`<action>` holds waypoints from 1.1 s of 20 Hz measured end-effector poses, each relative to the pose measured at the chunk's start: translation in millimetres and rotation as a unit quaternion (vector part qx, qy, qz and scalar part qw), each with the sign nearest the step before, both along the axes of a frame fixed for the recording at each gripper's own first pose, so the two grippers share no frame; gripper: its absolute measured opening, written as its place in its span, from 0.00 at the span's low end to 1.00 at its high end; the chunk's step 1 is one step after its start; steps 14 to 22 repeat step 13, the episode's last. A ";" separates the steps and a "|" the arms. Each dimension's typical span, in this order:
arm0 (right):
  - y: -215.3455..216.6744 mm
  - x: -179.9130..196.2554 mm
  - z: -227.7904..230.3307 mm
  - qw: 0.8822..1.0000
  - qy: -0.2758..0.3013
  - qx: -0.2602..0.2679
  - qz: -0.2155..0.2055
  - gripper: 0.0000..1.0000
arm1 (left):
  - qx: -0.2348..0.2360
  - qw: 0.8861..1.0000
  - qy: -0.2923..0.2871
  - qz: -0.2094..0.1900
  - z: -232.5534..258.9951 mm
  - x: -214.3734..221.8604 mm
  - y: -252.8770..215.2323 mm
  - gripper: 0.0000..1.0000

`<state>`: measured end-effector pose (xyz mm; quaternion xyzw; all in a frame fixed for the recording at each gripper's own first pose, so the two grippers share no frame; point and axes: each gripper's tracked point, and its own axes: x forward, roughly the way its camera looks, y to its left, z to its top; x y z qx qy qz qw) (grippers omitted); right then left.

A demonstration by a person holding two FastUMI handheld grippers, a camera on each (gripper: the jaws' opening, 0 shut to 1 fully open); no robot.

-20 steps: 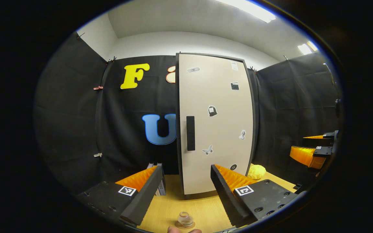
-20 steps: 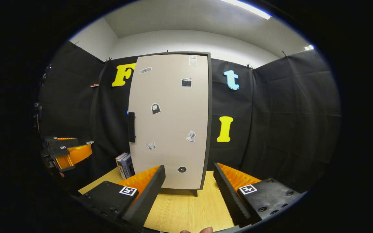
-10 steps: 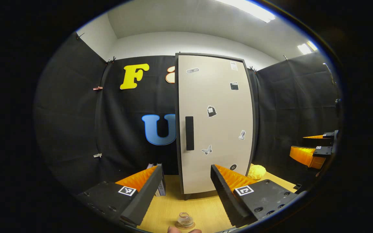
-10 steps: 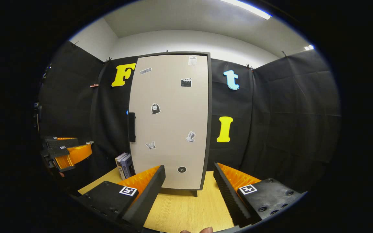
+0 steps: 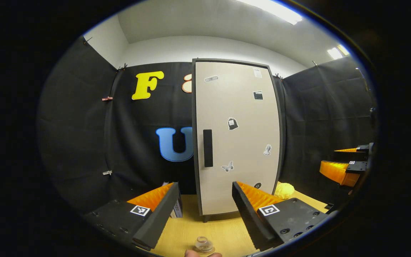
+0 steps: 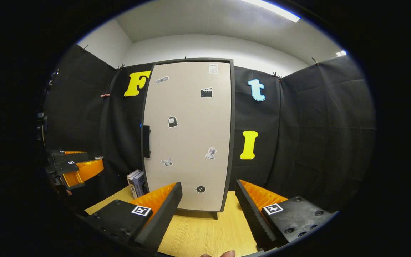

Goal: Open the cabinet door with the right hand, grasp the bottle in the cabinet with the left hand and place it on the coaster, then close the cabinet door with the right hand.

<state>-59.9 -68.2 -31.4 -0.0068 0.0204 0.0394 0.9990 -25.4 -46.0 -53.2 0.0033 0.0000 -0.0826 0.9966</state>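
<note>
While the left tool (image 5: 204, 184) and right tool (image 6: 208, 182) both gape wide and empty, a small glass bottle (image 5: 203, 244) stands on the near table (image 5: 223, 228) edge.
I judge it light, rigid, slick and breakable, best pinched across its body. A fingertip (image 5: 191, 254) cuts off its base; I cannot tell whether the coaster lies beneath. The shut cabinet door (image 5: 241, 142) hides the interior.

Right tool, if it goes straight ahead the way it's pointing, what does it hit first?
Probably the shut cabinet door. The open right tool faces its lower part across bare table, with nothing between, though depth is hard to judge.
</note>
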 end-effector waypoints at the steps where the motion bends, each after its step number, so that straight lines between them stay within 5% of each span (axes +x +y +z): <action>1: 0.9 2.2 -0.3 1.000 0.000 0.003 0.001 0.98 | 0.001 1.000 -0.001 -0.001 -1.1 -0.3 -1.3 0.95; 22: -4.2 36.3 -19.8 0.999 -0.004 0.004 0.042 0.98 | 0.016 0.999 -0.033 0.025 6.2 8.0 -31.1 0.95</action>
